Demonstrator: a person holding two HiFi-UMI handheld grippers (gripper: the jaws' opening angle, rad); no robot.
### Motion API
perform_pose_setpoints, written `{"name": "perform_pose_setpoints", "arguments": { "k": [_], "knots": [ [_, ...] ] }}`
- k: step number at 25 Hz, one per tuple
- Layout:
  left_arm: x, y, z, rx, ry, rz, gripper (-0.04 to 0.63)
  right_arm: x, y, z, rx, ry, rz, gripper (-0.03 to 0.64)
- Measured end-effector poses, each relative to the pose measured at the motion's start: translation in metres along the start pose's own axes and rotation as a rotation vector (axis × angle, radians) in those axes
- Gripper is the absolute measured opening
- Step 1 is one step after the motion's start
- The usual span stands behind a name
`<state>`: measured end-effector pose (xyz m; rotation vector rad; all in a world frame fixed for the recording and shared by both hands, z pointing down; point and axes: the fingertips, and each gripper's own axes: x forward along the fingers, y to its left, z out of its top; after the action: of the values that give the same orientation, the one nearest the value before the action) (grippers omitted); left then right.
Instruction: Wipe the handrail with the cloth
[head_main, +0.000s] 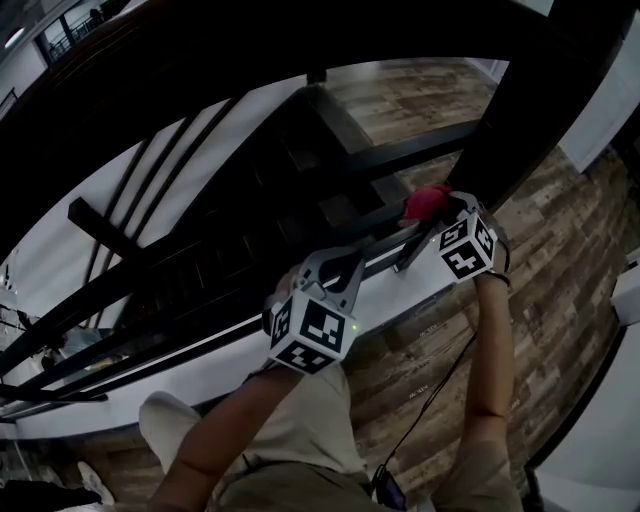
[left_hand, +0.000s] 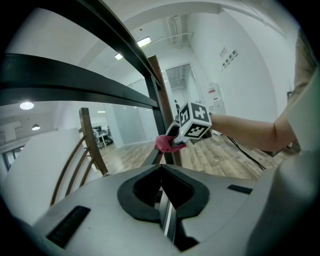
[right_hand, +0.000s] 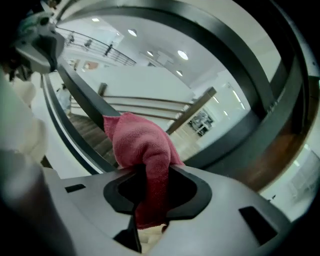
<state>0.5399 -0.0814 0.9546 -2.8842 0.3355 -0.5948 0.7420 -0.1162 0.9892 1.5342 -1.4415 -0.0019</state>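
A red cloth (head_main: 427, 200) is pinched in my right gripper (head_main: 440, 218), which is shut on it. The cloth (right_hand: 142, 145) bulges out past the jaws and lies against a thin dark rail (right_hand: 82, 102) of the stair balustrade. From the left gripper view the cloth (left_hand: 164, 144) sits where that rail meets a dark post (left_hand: 157, 95). The broad dark handrail (head_main: 300, 45) curves overhead. My left gripper (head_main: 343, 265) is lower on the same thin rail (head_main: 385, 248); its pads (left_hand: 145, 200) meet at the tips, and the rail shows behind them.
Slanted dark balusters (head_main: 170, 160) and a white stair stringer (head_main: 200, 370) fill the left. Wood plank floor (head_main: 560, 260) lies below on the right. A black cable (head_main: 430, 400) hangs from the right arm. The person's legs (head_main: 290, 440) are at the bottom.
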Motion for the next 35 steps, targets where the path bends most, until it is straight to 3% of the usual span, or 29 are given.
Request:
{"name": "perform_pose_setpoints", "arguments": {
  "k": [3,6,9,11,16,20,25,30,35],
  "knots": [
    [-0.015,0.011,0.003,-0.013,-0.009,0.023,0.018,0.002,-0.012,-0.013,0.066,-0.02,-0.025,0.118],
    [-0.036,0.022,0.002,-0.02,-0.028,0.042,0.018,-0.011,-0.002,0.002,0.05,-0.07,-0.044,0.117],
    [-0.07,0.032,-0.001,0.024,-0.049,0.043,0.018,-0.05,0.023,0.045,0.05,-0.169,-0.08,0.117],
    [-0.102,0.042,-0.006,0.052,-0.058,0.06,0.018,-0.08,0.056,0.092,0.046,-0.253,-0.045,0.117],
    [-0.2,0.066,-0.052,0.028,-0.068,0.152,0.018,-0.131,0.187,0.206,-0.042,-0.394,0.164,0.118],
    [-0.288,0.095,-0.097,-0.041,-0.042,0.271,0.018,-0.169,0.29,0.302,-0.107,-0.531,0.357,0.118],
    [-0.403,0.126,-0.157,-0.106,-0.001,0.424,0.018,-0.213,0.415,0.392,-0.184,-0.636,0.56,0.118],
    [-0.516,0.145,-0.23,-0.199,0.073,0.608,0.018,-0.259,0.528,0.458,-0.261,-0.732,0.779,0.118],
    [-0.62,0.157,-0.306,-0.274,0.138,0.759,0.018,-0.282,0.62,0.505,-0.332,-0.736,0.896,0.118]
  ]
}}
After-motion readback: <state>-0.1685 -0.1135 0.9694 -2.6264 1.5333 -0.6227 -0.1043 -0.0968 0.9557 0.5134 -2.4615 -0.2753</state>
